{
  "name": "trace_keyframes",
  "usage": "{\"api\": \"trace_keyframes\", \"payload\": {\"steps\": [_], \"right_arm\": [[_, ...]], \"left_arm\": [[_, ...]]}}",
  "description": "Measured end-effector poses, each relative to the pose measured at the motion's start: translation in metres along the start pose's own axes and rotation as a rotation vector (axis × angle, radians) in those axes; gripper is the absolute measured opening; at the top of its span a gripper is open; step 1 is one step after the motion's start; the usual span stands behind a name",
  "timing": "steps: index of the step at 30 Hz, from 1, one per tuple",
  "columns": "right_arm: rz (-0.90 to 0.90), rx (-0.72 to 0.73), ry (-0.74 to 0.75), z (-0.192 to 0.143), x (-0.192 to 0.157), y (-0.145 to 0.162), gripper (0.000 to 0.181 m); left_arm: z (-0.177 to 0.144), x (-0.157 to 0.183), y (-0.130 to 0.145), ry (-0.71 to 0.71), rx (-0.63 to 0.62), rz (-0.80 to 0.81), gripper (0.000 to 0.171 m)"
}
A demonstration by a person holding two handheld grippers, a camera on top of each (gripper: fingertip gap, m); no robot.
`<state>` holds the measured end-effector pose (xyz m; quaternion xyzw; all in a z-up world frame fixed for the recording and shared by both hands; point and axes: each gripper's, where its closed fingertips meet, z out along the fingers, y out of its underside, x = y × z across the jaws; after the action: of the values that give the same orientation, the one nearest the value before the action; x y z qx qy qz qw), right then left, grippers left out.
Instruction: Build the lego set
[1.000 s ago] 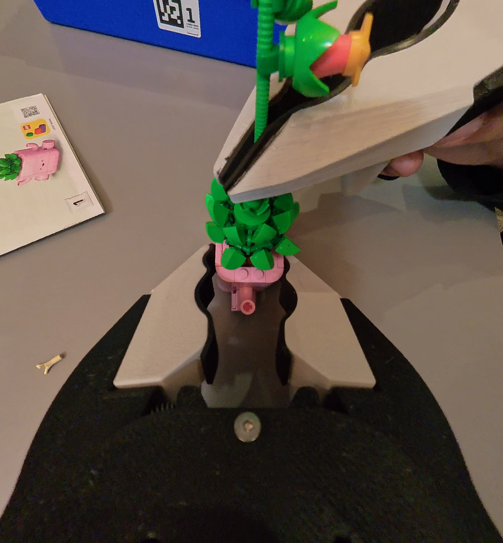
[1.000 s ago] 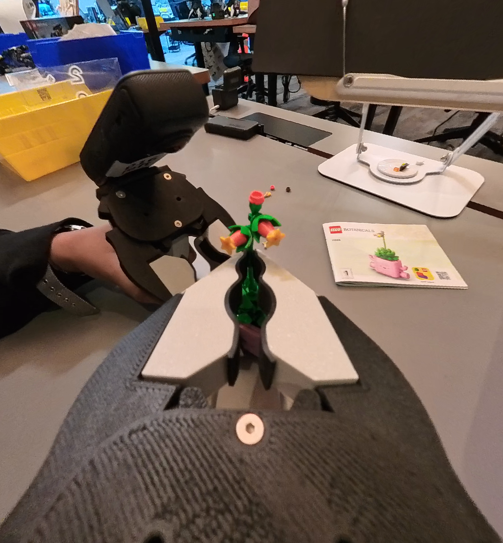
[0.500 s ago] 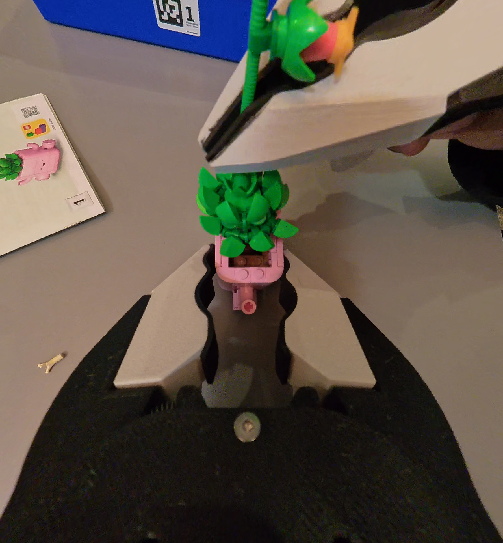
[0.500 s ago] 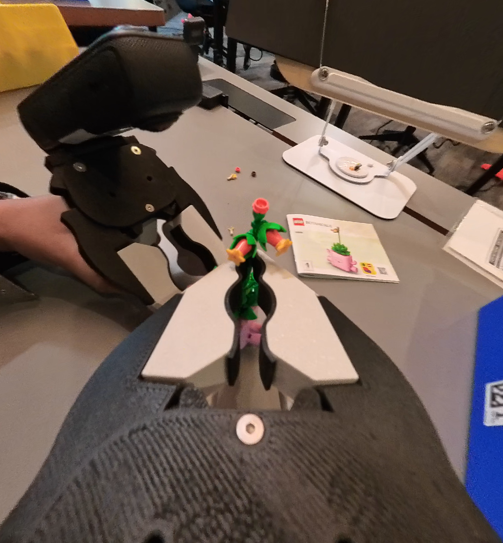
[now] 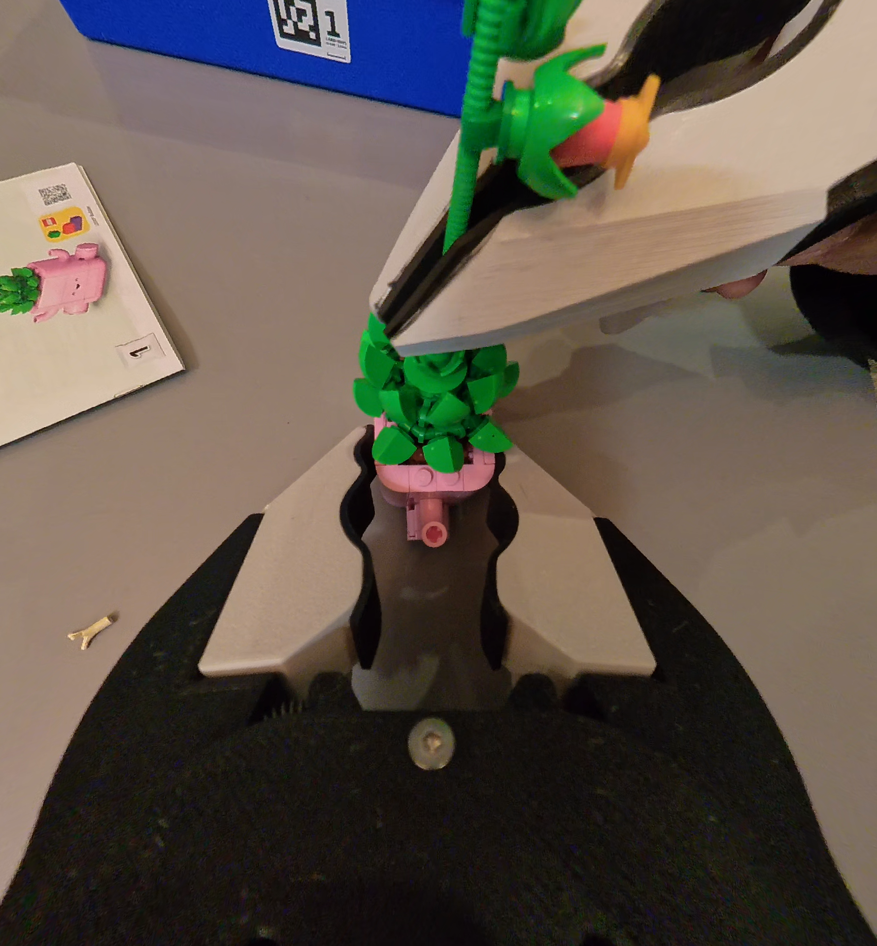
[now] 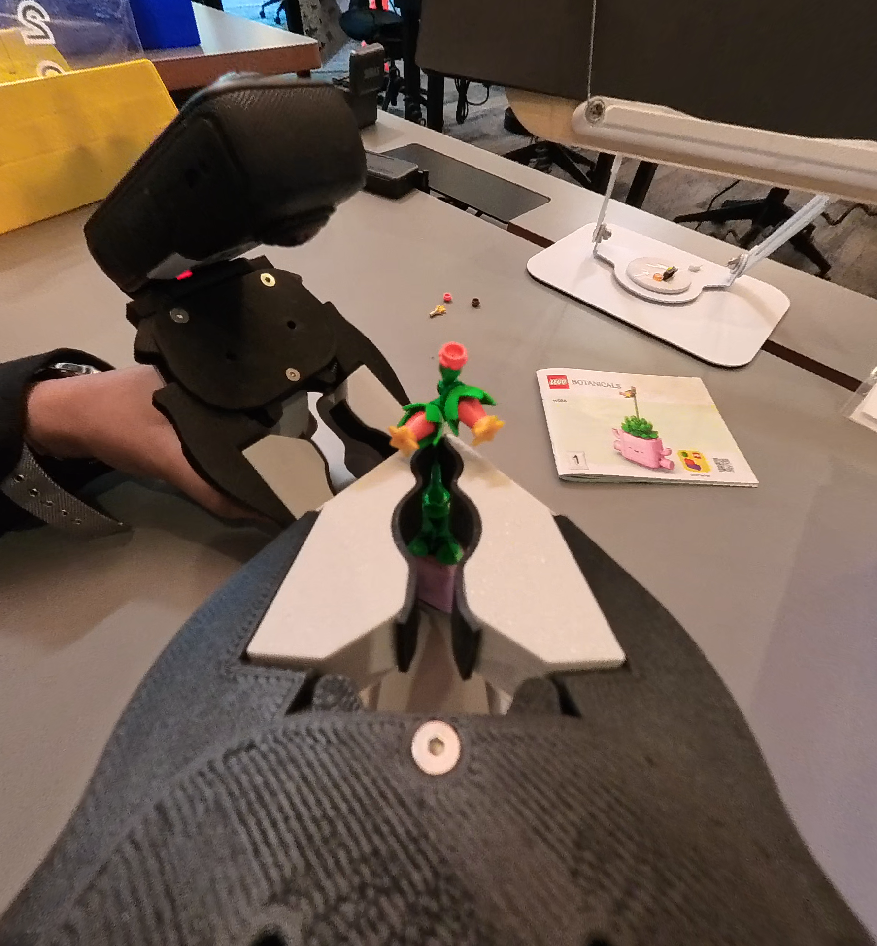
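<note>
1. Between the fingertips of the left gripper (image 5: 432, 460), the pink pot (image 5: 432, 478) of the lego plant is clamped; the jaws are narrowed onto its two sides, and a pink peg (image 5: 434, 532) projects from the pot toward the camera.
2. Directly on the pot, a cluster of green leaves (image 5: 434, 402) is seated.
3. Just above the leaves, the right gripper (image 5: 400, 320) is positioned, tilted downward; its jaws are closed to a slit around the green flower stem (image 5: 469, 153).
4. In the right wrist view, the right gripper (image 6: 439, 448) is seen pinching the stem (image 6: 436, 507) near its upper end. The blossoms (image 6: 446, 414), pink with orange tips, are carried above the fingertips, and a pink bud (image 6: 453, 354) is at the top.
5. The lower end of the stem is hidden by the right gripper's fingers; whether it is seated in the leaves cannot be told.
6. The left gripper (image 6: 324, 460) is seen beside the stem in the right wrist view, held by a hand (image 6: 119, 435) in a dark sleeve.
7. An instruction booklet (image 6: 641, 430) lies flat on the grey table (image 6: 733, 614), well apart from the grippers.
8. A small tan piece (image 5: 91, 629) lies on the table to the left of the left gripper.
9. A blue bin (image 5: 221, 46) stands at the far edge of the left wrist view.
10. Three small loose pieces (image 6: 452, 304) lie beyond the blossoms, near a white lamp base (image 6: 682, 307).
11. A yellow bin (image 6: 52, 143) stands at the far left.
</note>
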<state>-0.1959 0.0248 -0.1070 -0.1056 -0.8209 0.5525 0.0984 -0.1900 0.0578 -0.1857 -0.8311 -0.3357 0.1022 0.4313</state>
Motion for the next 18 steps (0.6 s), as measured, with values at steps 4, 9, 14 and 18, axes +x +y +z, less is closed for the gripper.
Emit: {"api": "trace_keyframes", "payload": {"steps": [4,9,14,18], "right_arm": [[0.005,-0.029,-0.03,0.003,-0.006,0.0,0.001],[-0.113,-0.089,0.069,0.002,0.006,0.003,0.0],[-0.093,-0.11,0.057,-0.001,0.005,0.004,0.0],[-0.03,-0.115,0.012,-0.002,-0.001,0.008,0.001]], "left_arm": [[0.0,0.0,0.0,-0.004,-0.001,0.007,0.04],[0.001,0.0,-0.001,-0.01,0.002,0.009,0.04],[0.001,0.0,-0.001,-0.005,0.002,0.005,0.04],[0.001,0.0,-0.001,-0.004,0.005,-0.007,0.04]]}}
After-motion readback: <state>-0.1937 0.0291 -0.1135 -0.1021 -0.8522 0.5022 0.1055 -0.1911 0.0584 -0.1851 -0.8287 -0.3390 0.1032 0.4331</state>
